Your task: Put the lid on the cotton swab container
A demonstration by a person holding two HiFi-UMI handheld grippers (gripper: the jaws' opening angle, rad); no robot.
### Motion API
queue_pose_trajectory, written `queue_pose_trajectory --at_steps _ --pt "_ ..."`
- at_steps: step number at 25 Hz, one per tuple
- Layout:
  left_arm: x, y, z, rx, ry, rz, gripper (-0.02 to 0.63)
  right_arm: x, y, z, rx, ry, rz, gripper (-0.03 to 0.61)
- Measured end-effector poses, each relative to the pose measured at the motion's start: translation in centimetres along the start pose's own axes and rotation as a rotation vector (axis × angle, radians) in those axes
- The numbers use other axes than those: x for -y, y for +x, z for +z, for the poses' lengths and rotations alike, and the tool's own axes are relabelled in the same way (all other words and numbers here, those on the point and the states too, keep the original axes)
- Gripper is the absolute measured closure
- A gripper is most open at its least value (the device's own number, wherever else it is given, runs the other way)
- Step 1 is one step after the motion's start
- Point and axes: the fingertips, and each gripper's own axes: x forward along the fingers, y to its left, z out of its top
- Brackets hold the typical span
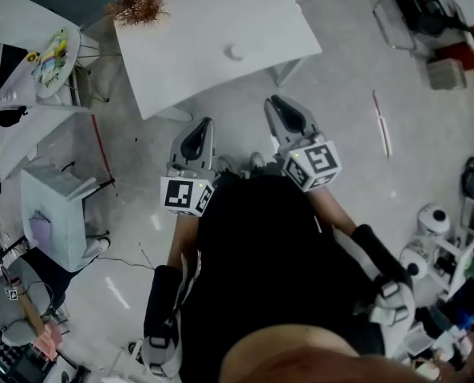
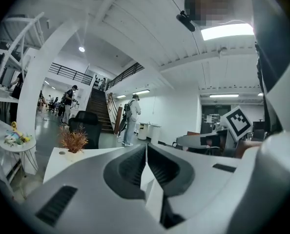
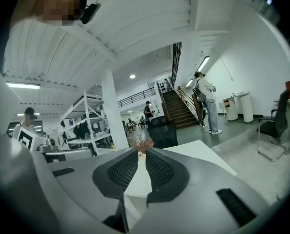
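Observation:
In the head view a small round white container stands alone on the white table; I cannot tell whether it has a lid on. Both grippers hover over the floor, short of the table's near edge and close to my body. My left gripper points at the table with its jaws pressed together and nothing in them. To its right, my right gripper shows a narrow gap between its tips, and that gap is empty. The container does not show in either gripper view.
A dried reddish plant stands at the table's far left corner. A round side table and a grey box are on the left, a chair at the far right. People stand by a staircase.

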Motion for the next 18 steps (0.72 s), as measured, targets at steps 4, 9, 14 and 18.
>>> queue_pose_trajectory --at_steps 4,9,14,18 --pt "-0.7 -1.0 -0.8 0.002 -0.009 0.010 0.598 -1.1 -0.7 -1.3 -0.011 0.030 -0.025 0.531" --pt "-1.1 -1.7 -0.6 0.021 0.015 0.012 0.598 -2.6 -0.7 -2.5 -0.038 -0.007 -0.036 0.531" --pt "-1.5 -2.3 -0.2 0.028 0.043 0.001 0.598 -3.8 -0.4 -2.7 -0.042 -0.010 -0.045 0.534" --pt "-2.1 -2.3 -0.2 0.032 0.037 -0.002 0.598 -4.2 -0.1 -2.9 -0.046 -0.012 -0.058 0.535"
